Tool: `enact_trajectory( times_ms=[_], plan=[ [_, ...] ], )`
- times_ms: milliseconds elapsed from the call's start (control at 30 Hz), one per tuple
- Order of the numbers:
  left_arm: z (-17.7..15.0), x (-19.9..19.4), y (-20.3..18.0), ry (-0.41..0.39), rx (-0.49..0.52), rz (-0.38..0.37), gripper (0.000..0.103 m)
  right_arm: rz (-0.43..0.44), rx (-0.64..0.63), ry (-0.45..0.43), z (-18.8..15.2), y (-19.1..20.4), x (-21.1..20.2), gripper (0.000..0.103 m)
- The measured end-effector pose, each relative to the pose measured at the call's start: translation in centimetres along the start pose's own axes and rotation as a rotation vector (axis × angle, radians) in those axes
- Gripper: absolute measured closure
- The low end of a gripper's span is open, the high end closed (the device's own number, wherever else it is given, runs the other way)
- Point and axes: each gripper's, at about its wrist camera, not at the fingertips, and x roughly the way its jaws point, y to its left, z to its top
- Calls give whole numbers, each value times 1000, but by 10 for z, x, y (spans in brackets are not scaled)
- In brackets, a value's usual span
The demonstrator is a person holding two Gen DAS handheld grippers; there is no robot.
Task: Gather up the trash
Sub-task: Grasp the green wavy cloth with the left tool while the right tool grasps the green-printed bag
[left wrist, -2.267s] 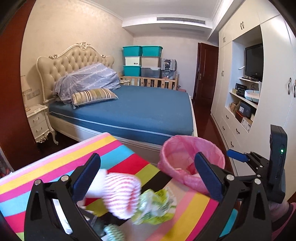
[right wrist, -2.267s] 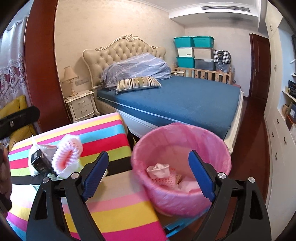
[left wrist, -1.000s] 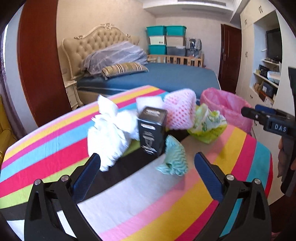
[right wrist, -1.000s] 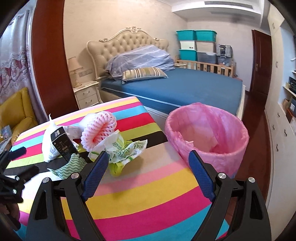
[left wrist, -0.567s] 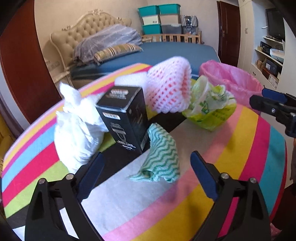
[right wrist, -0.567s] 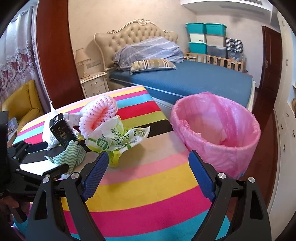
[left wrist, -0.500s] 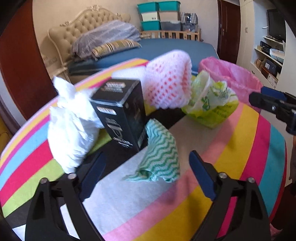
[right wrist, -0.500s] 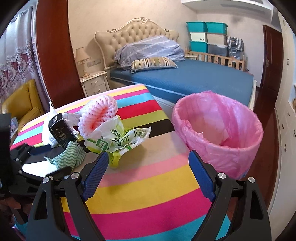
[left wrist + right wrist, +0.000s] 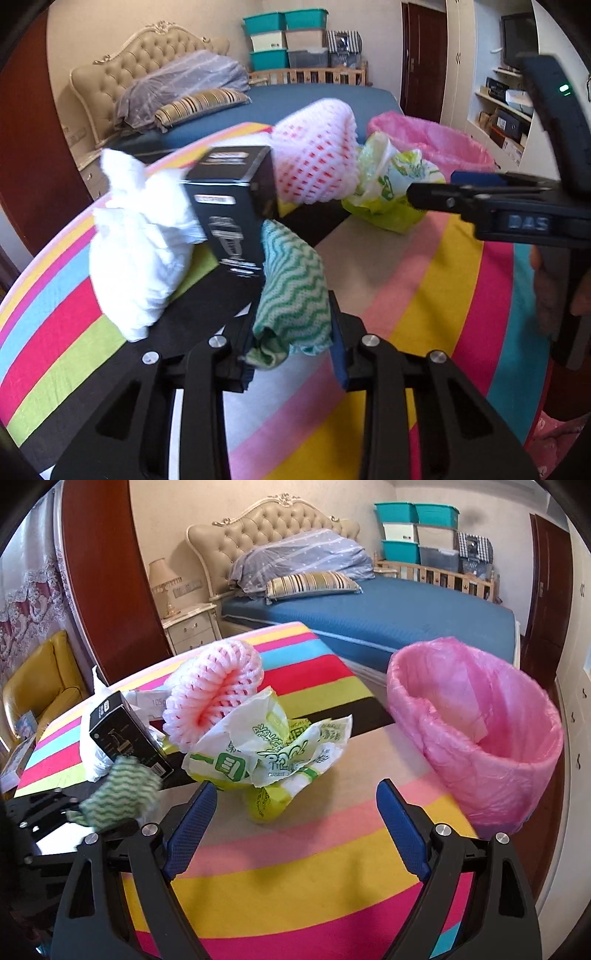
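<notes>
Your green wavy cloth [image 9: 291, 291] sits crumpled between your left fingers [image 9: 338, 354], black box [image 9: 229, 206] just beyond.

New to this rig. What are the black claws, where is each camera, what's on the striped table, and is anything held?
No robot here: a person holds a two-finger clamp in each hand, each with a fisheye camera looking along its fingers. One picture is from the left clamp, the other from the right.

The left gripper has just been closing and is now shut on the green wavy cloth. The right gripper is open and holds nothing; it points toward the crumpled green-and-white bag.

Also on the striped tablecloth: a black box, a white bag and a pink foam net. The pink-lined bin stands at the table's right edge.
</notes>
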Motion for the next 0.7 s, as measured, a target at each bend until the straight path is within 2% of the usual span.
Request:
enact_trajectory(
  times_ms=[100,133,200,267,300,467,700],
  plan=[
    [-7,-10,8,-22,-19,1,71,-7,3,13,1,2,8,27],
    [-10,-15,9,-27,-23,1,71,-11,12,21,1,2,11,32],
    [-13,-20,14,-37,-29,3,71,-8,25,41,-1,2,15,47],
    [-14,-25,18,-46,-35,2,71,-21,12,43,-1,7,13,82],
    [-15,-27,19,-55,-42,0,71,-33,-10,40,-3,10,10,86],
    [-21,-34,18,-73,-44,-12,71,-32,-25,0,-16,11,-14,92],
    [-22,-42,8,-91,-18,-30,71,-46,-18,-7,-37,5,-45,92]
  ],
)
